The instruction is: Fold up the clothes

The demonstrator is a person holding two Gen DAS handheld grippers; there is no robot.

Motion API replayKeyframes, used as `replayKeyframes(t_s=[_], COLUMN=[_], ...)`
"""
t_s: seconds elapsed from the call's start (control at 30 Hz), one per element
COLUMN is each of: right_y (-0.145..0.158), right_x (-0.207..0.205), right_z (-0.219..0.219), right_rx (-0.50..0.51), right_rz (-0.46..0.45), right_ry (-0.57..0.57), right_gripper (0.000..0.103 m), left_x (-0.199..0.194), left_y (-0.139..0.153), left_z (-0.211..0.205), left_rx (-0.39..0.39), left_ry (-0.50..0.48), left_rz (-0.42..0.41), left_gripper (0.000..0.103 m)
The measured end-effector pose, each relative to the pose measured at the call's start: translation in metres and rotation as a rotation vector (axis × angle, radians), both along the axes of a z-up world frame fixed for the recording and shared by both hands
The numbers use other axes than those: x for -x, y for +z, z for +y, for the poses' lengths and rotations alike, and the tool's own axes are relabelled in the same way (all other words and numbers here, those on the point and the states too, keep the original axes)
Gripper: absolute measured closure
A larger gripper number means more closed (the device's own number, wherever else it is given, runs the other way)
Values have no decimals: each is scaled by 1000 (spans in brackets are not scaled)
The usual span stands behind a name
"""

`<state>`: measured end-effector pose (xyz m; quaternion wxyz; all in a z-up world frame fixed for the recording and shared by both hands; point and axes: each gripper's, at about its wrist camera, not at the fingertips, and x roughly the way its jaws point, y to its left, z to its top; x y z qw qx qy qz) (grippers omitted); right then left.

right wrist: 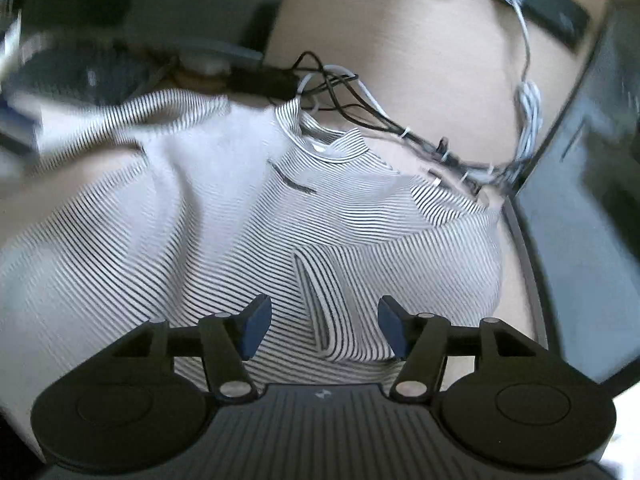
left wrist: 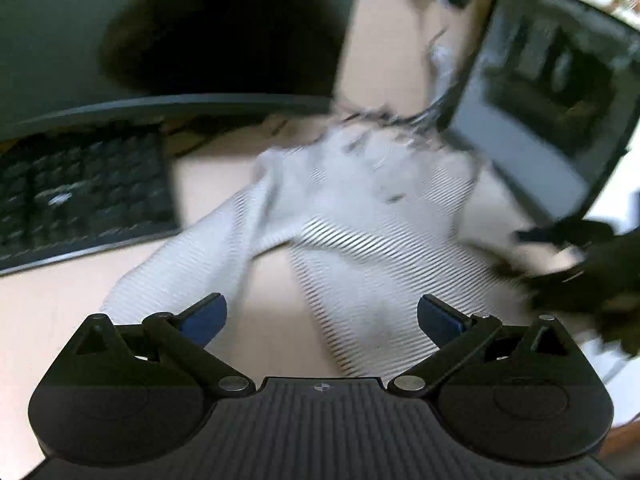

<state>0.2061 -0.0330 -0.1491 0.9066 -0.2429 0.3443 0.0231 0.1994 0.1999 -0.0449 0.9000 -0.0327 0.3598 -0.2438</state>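
Your left gripper (left wrist: 322, 320) and right gripper (right wrist: 324, 328) hover over the striped shirt (right wrist: 224, 216), each gripper's 2 fingers apart.

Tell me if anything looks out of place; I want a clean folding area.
Yes. The striped shirt lies rumpled, and its collar lies against a tangle of cables on the desk. A keyboard and a laptop crowd it on either side.

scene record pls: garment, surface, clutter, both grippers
garment: striped shirt, spread out and rumpled, not yet folded
surface: desk
clutter: keyboard on one side, laptop on the other, cables by the collar
left gripper: open, above the shirt, empty
right gripper: open, over a raised fold
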Motion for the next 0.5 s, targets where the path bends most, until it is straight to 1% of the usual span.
replayKeyframes(t_s=[0.03, 0.07, 0.1, 0.17, 0.2, 0.27, 0.33, 0.37, 0.43, 0.5], right_y=[-6, -9, -5, 15, 31, 77, 129, 152, 190, 216], right_x=[-1, -6, -12, -21, -24, -32, -39, -43, -49, -57], right_z=[4, 3, -4, -23, -36, -66, -100, -112, -128, -127], right_rx=[58, 103, 109, 87, 67, 1, -96, -143, -234, -279], right_rz=[-10, -8, -10, -39, -71, -168, -275, -322, -402, -452], right_ry=[-3, -8, -24, -70, -102, -186, -271, -290, -288, -245], right_gripper=[51, 76, 94, 94, 95, 95, 96, 100, 100, 100], left_x=[4, 8, 14, 21, 24, 26, 27, 27, 29, 32], left_y=[4, 7, 8, 6, 3, -3, -9, -12, -12, -11], left_z=[-4, -7, -7, -3, 2, 10, 18, 20, 25, 29], left_rx=[11, 19, 23, 28, 25, 7, -18, -34, -78, -125], left_ry=[-17, -29, -37, -28, -11, 30, 71, 90, 115, 136], left_rz=[-18, -34, -47, -60, -60, -61, -67, -78, -106, -135], left_gripper=[0, 0, 0, 0, 0, 0, 0, 0, 0, 0])
